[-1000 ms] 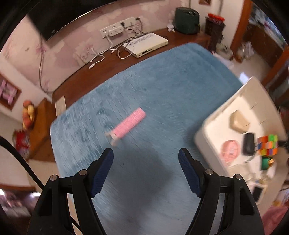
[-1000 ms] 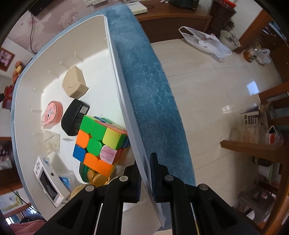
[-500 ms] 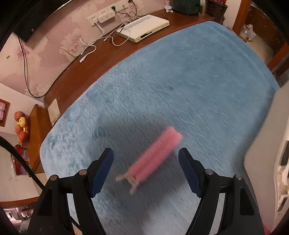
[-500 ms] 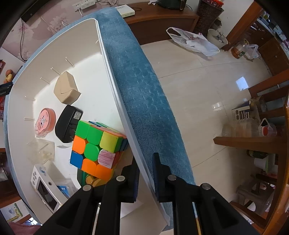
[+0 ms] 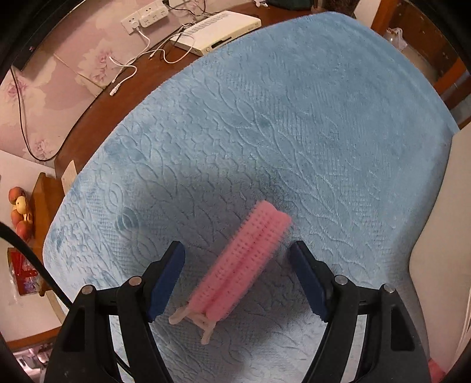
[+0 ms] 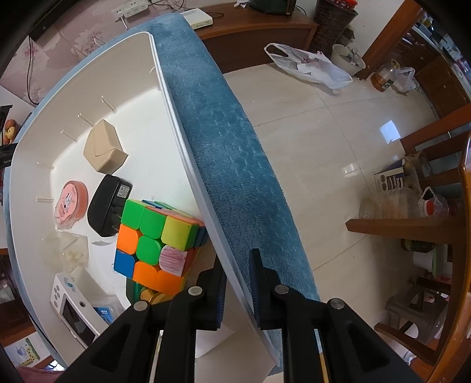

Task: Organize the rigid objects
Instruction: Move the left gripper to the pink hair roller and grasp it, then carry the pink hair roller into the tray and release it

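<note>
A pink bristly hair-roller clip (image 5: 241, 262) lies on the blue fleece blanket (image 5: 265, 117). My left gripper (image 5: 238, 277) is open, its two blue-padded fingers on either side of the clip, not touching it. My right gripper (image 6: 237, 284) is shut on the right wall of the white storage box (image 6: 188, 165). Inside the box lie a colourful puzzle cube (image 6: 153, 241), a black power adapter (image 6: 107, 203), a beige box (image 6: 104, 147), a pink round tin (image 6: 70, 203) and a small white device (image 6: 73, 312).
The white box's corner (image 5: 441, 235) stands at the right in the left wrist view. A white set-top box (image 5: 217, 29), cables and a power strip (image 5: 147, 16) sit on the wooden cabinet behind the blanket. Tiled floor (image 6: 323, 147) with bags and chairs lies right of the table.
My left gripper has moved forward and down over the pink clip, which now lies between its fingers. My right gripper has kept its hold on the box wall.
</note>
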Demonstrator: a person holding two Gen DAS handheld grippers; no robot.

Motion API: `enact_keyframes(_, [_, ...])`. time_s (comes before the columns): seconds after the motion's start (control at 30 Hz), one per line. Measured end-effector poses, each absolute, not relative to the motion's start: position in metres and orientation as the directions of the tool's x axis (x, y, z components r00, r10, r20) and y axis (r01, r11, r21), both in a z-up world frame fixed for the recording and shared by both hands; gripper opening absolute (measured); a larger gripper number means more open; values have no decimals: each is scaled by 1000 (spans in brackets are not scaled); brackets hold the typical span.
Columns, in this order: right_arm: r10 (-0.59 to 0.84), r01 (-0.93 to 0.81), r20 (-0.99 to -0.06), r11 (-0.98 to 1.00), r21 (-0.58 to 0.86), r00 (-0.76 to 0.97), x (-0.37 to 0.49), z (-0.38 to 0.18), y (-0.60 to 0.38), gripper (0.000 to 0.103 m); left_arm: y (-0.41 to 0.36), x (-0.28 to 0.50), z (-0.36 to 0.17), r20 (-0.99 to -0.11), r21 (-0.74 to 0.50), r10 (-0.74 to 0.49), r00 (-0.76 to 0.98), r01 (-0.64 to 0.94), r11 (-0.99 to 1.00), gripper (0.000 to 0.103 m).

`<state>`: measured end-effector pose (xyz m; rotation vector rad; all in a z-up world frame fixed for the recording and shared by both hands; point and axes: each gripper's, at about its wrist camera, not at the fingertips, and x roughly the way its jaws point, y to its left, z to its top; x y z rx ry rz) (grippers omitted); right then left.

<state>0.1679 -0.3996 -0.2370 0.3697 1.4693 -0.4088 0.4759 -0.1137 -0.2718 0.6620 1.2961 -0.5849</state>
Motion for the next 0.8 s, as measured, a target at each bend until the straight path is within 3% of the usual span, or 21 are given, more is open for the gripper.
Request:
enact_keyframes(0.17, [-41, 486, -998, 874, -9, 56, 169, -238, -400, 16, -105, 482, -273, -990, 33, -66, 122, 670, 742, 73])
enact_keyframes(0.37, [-34, 491, -998, 871, -1, 59, 168, -238, -402, 16, -100, 468, -266, -982, 20, -100, 161, 613, 790, 50])
enact_keyframes(0.57, [-13, 484, -999, 875, 12, 49, 170, -239, -406, 16, -96, 440, -259, -978, 36, -85, 190, 556, 831, 35])
enact_keyframes(0.8, [49, 438, -997, 896, 71, 61, 173, -242, -416, 16, -80, 385, -253, -987, -42, -106, 122, 439, 898, 29])
